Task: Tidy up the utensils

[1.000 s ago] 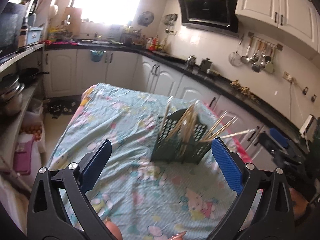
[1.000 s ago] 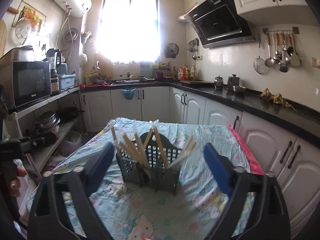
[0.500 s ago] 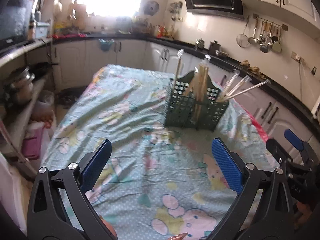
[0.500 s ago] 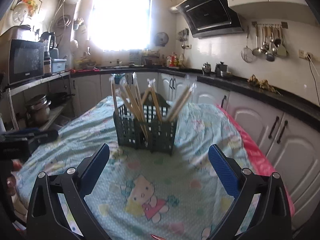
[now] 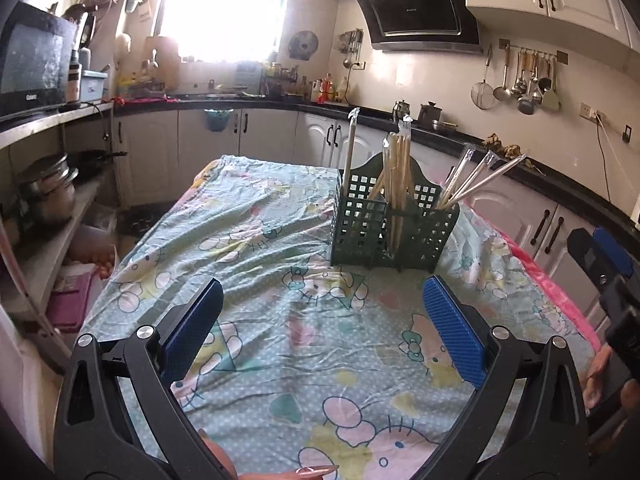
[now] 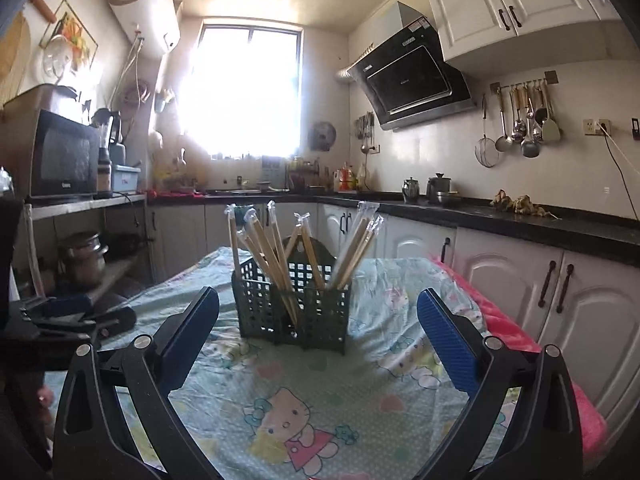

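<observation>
Legibly, nothing is reading out: the small marks on the microwave (image 6: pixel 66 156) and range hood (image 6: pixel 416 86) are staying too blurred to make out. Standing upright on the cartoon-cat tablecloth (image 5: pixel 280 340), the dark green lattice caddy (image 5: pixel 390 222) is holding plastic-wrapped pale wooden chopsticks (image 5: pixel 398 184), their long axes running upward and fanning out, those on its right side leaning toward the counter. Both the left gripper (image 5: pixel 324 328) and the right gripper (image 6: pixel 318 330) are hovering short of the caddy with jaws spread wide, gripping nothing.
</observation>
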The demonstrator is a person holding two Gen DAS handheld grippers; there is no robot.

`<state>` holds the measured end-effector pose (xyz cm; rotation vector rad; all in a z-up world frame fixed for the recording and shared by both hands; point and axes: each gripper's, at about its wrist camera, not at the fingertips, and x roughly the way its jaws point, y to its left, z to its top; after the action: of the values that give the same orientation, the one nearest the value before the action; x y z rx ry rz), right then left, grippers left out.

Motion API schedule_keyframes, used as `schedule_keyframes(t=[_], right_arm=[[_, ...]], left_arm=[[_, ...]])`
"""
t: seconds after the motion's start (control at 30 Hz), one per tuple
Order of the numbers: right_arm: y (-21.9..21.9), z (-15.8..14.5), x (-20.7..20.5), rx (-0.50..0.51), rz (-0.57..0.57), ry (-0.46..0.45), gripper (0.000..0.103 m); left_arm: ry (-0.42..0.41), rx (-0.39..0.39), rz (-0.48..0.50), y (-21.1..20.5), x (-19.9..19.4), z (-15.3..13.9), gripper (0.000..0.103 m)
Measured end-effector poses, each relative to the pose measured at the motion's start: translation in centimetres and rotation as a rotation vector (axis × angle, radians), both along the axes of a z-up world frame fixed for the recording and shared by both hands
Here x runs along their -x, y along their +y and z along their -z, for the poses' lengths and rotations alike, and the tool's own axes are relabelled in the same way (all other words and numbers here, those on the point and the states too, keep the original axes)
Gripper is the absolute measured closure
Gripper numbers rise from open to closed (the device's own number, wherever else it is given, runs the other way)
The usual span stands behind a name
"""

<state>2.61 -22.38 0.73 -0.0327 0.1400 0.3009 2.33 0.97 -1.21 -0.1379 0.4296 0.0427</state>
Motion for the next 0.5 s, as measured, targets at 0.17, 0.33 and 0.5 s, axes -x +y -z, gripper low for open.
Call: schedule_keyframes(t=[0.17, 0.33, 0.5], right_arm=[[0.39, 0.12, 0.0, 0.001, -0.002, 0.011, 0.006], [0.5, 0.39, -0.07, -0.001, 0.003, 0.027, 0.006], [0.63, 0.45, -0.18, 0.005, -0.001, 0.034, 0.006]], left_arm=[[-0.027, 0.004, 0.007, -0.1, 0.34, -0.09, 0.011], [-0.027, 0.007, 0.0, -0.17, 0.31, -0.18, 0.011], [-0.034, 0.01, -0.001, -0.04, 0.42, -0.32, 0.011]])
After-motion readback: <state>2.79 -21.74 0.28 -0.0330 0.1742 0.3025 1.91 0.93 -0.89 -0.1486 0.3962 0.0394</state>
